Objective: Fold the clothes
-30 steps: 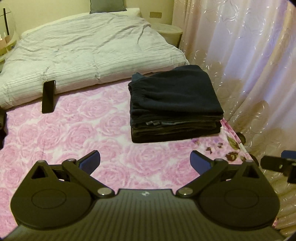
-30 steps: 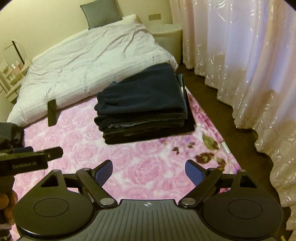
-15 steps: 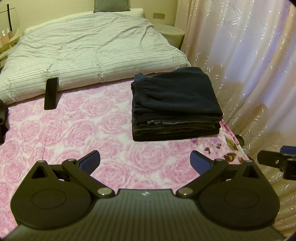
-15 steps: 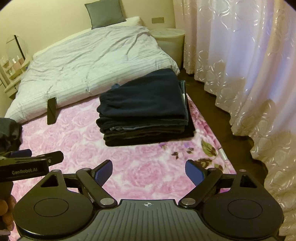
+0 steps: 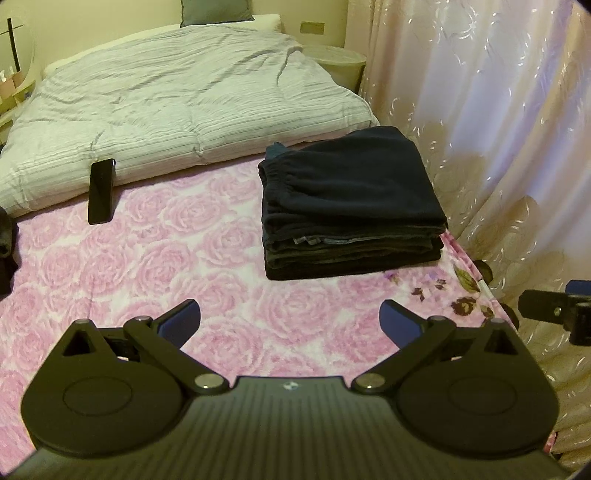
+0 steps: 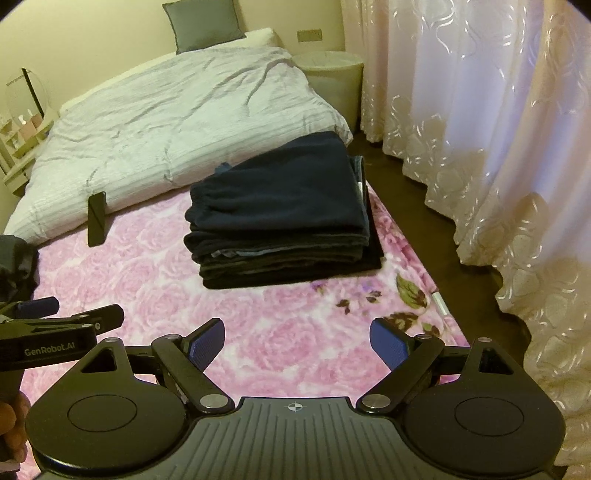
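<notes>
Both grippers (image 5: 290,321) (image 6: 297,345) wide, empty

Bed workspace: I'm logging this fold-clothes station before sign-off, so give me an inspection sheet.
Surface: pink rose blanket on the bed, grey duvet behind it.
Job's things: folded dark stack near the blanket's right edge; more dark cloth at the left edge.
Clutter: black phone leaning on the duvet.
Grippers: left gripper and right gripper both open, empty, above the blanket.
Cables: nothing seen.
Surroundings: curtain on the right, grey pillow, round side table.
</notes>
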Available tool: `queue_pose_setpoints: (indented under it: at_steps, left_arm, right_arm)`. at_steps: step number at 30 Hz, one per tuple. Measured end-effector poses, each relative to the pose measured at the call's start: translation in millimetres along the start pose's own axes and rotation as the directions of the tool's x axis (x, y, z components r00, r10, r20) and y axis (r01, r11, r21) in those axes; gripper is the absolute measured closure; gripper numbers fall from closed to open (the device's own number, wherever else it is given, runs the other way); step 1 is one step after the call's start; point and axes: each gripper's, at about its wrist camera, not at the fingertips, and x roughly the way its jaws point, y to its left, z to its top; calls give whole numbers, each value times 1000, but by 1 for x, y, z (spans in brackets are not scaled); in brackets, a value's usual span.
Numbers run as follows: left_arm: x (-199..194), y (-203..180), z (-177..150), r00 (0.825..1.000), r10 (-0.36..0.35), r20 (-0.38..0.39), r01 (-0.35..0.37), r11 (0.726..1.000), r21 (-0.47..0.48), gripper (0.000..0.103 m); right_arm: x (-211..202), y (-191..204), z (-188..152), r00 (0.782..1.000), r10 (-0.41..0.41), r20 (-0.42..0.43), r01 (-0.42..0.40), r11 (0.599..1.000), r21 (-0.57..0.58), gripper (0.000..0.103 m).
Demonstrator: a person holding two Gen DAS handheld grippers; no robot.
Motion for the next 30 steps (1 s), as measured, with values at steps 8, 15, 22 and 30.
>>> queue_pose_setpoints:
  at_steps: [8,15,22,30]
  left_arm:
    - [3,-3,-1,1000,9,-8,-8,1000,8,1]
    - [5,-5,-1,1000,17,-9,-17,1000,17,1]
    - [6,-7,-1,1000,20,-6,-19,999,29,1]
    - [6,-13,-3,1000,23,11,-23,999,37,1]
  right_arm:
    - [5,-5,0,1000,-11,-21,11,1000,6,15]
    - [8,-7,1,1000,0,-24,0,1000,12,15]
    - [10,-8,2,1000,2,-29,-1,1000,12,15]
    - [11,-11,1,1000,4,-31,-3,1000,15,15]
